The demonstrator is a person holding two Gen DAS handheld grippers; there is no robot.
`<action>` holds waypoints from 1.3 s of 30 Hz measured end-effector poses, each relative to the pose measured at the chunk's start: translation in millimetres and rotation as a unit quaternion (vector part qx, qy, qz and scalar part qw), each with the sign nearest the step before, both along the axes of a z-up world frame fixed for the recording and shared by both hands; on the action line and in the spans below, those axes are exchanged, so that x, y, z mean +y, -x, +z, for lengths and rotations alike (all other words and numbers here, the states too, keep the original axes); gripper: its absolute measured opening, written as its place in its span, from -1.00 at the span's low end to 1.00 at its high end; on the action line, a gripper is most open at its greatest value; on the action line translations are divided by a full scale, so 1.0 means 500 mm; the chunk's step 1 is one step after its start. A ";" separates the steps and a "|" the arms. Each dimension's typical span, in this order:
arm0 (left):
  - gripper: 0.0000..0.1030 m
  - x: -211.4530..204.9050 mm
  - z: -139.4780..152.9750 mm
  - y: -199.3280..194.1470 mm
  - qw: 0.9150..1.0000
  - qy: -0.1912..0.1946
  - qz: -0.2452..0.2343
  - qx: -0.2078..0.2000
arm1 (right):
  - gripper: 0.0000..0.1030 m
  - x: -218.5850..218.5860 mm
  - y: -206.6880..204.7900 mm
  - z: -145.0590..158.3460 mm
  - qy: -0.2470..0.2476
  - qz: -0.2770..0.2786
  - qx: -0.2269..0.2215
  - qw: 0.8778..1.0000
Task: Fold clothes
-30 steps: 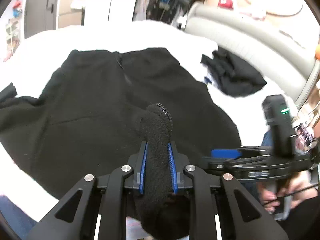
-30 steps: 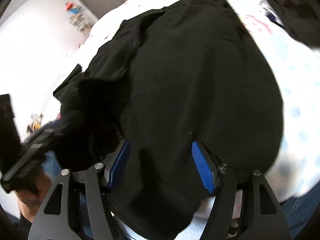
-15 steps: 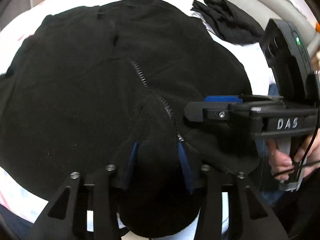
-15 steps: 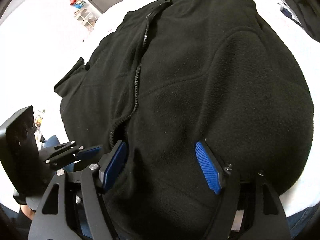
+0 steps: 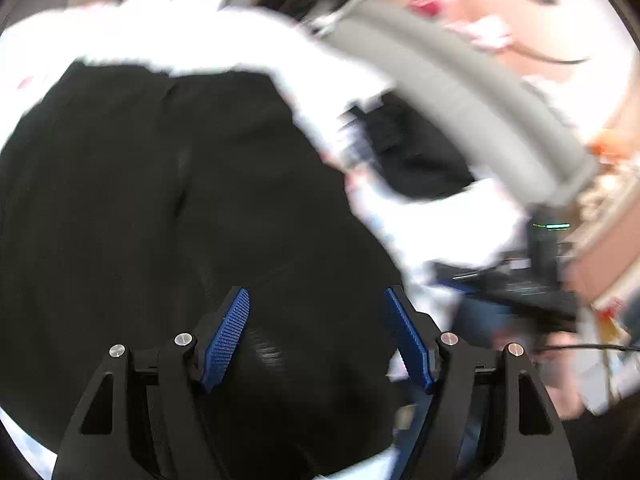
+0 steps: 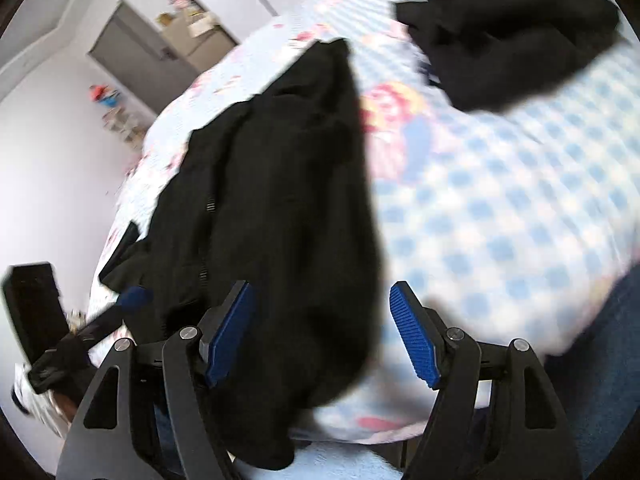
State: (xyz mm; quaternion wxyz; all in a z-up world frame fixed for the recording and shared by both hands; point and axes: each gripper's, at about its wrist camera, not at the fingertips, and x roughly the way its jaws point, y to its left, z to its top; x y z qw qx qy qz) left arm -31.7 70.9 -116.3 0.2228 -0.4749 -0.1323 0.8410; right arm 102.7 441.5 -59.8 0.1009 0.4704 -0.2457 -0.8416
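A black zip-up fleece jacket (image 5: 160,200) lies spread on the bed. My left gripper (image 5: 316,292) hovers over its near hem with its jaws opening; the blue pads stand wide apart and press on nothing. In the right wrist view the jacket (image 6: 288,200) fills the left and middle. My right gripper (image 6: 322,286) is open above the jacket's right edge, its left pad over fleece and its right pad over the sheet. The left gripper (image 6: 120,308) shows blurred at the lower left there, and the right gripper (image 5: 520,288) shows blurred at the right of the left wrist view.
The bed has a blue-and-white checked sheet (image 6: 520,200) with cartoon prints. A second black garment (image 6: 500,28) lies crumpled farther back on the right. A grey padded bed rail (image 5: 480,92) curves behind. A person's jeans (image 6: 600,340) are at the near bed edge.
The left gripper was shut on a fold of the fleece; it has let go and its jaws have spread. The right gripper has swung right, from over the jacket's middle to its right edge.
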 end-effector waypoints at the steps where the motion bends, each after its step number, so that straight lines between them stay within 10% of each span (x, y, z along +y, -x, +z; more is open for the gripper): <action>1: 0.39 0.007 -0.030 -0.005 1.000 0.015 0.008 -0.017 | 0.42 0.021 -0.005 -0.007 0.005 -0.009 -0.008 1.000; 6: 0.39 0.053 -0.048 -0.030 0.995 0.095 -0.017 -0.010 | 0.43 0.067 -0.031 -0.003 0.021 -0.015 0.009 1.000; 16: 0.41 0.196 0.072 0.028 0.993 0.021 -0.098 0.062 | 0.42 0.129 -0.005 -0.034 -0.024 -0.087 -0.047 0.995; 20: 0.52 0.283 0.024 0.071 0.980 0.069 -0.184 0.017 | 0.42 0.144 -0.009 -0.021 -0.037 -0.084 -0.044 0.995; 26: 0.55 0.354 -0.043 0.116 0.975 0.118 -0.185 -0.021 | 0.43 0.141 -0.017 -0.028 -0.011 -0.077 -0.050 0.996; 31: -0.39 0.329 -0.027 0.122 0.981 0.121 -0.151 0.003 | 0.43 0.114 -0.005 -0.040 -0.011 -0.063 -0.061 0.996; 39: -0.86 0.122 0.036 0.108 0.999 0.021 -0.010 0.034 | 0.43 0.086 0.025 -0.022 -0.027 -0.041 -0.052 0.997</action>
